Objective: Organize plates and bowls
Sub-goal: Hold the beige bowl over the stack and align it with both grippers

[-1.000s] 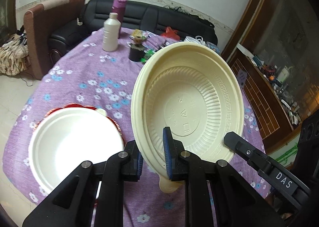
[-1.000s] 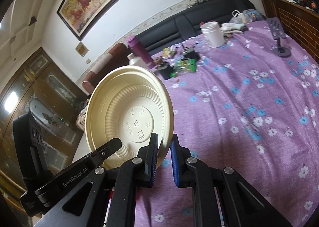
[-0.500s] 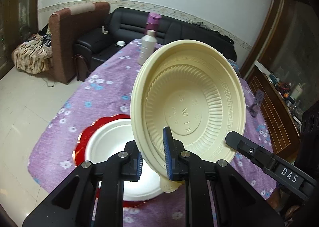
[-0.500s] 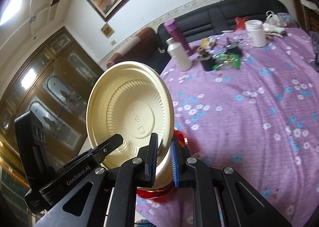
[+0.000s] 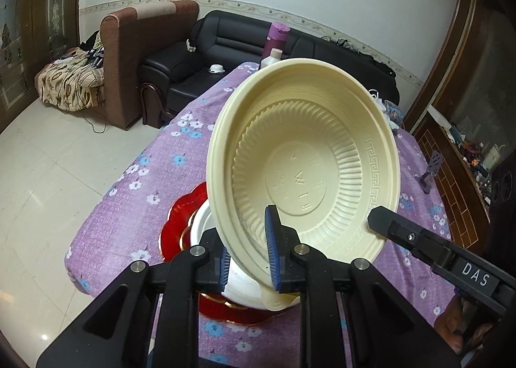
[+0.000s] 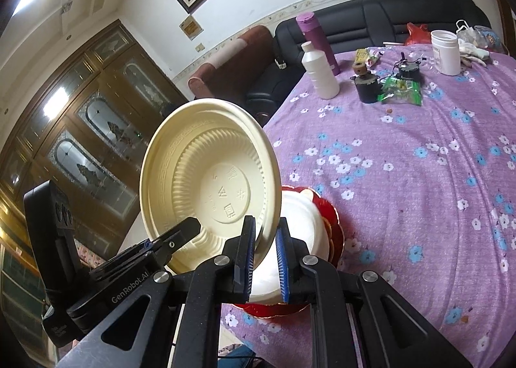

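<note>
Two tongs (image 5: 248, 253) (image 6: 265, 256) clamp one cream bowl (image 5: 303, 171) — tilted.

Near bench (image 6: 419, 206) edge: white plate (image 6: 300, 229) stacked on red plate (image 6: 335, 226), directly below the tilted cream bowl (image 6: 209, 187); both tools crowd that spot. Far end blocked by white bottle (image 6: 319, 72), purple flask (image 6: 317, 35), black pot (image 6: 367, 87), green packet (image 6: 401, 90), white jar (image 6: 446, 51). Between stack and clutter: open purple cloth, passable. Small stand (image 5: 430, 171) at right edge.

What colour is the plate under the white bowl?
Red with a gold-edged scalloped rim: the plate sits under the white bowl, clearest in the right wrist view.
</note>
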Demonstrator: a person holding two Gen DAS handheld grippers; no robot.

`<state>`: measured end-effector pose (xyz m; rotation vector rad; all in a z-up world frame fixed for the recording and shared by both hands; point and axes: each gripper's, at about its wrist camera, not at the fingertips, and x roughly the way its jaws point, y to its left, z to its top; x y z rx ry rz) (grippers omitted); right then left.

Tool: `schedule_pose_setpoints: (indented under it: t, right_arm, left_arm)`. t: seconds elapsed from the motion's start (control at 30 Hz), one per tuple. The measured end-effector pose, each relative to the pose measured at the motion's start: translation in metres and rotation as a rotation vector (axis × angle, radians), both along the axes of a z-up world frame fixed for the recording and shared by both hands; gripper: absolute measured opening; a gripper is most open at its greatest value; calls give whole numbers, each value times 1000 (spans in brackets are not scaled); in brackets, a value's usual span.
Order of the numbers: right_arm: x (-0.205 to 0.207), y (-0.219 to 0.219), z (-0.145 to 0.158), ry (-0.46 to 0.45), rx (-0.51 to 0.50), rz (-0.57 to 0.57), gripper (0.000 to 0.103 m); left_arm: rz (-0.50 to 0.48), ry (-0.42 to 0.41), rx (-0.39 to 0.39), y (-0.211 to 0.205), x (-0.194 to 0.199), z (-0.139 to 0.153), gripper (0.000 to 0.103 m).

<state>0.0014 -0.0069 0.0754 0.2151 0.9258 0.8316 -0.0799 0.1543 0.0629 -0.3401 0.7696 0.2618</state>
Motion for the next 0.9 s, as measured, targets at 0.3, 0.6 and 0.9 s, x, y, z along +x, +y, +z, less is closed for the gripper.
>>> schedule_pose_setpoints:
  t: [0.3,0.6,0.9]
  right_arm:
    - [-2,9,-18,42,-49,20,12]
    - [-6,8,-26,59,-84,21,12]
    - [-8,7,-26,67,-96,23,12]
  left_arm:
    - [-10,61,-15,4,-4,-17,19]
    - [-34,104,-35,3,-6,-28,20]
    - [-50,125,-48,3,-4,-31,20]
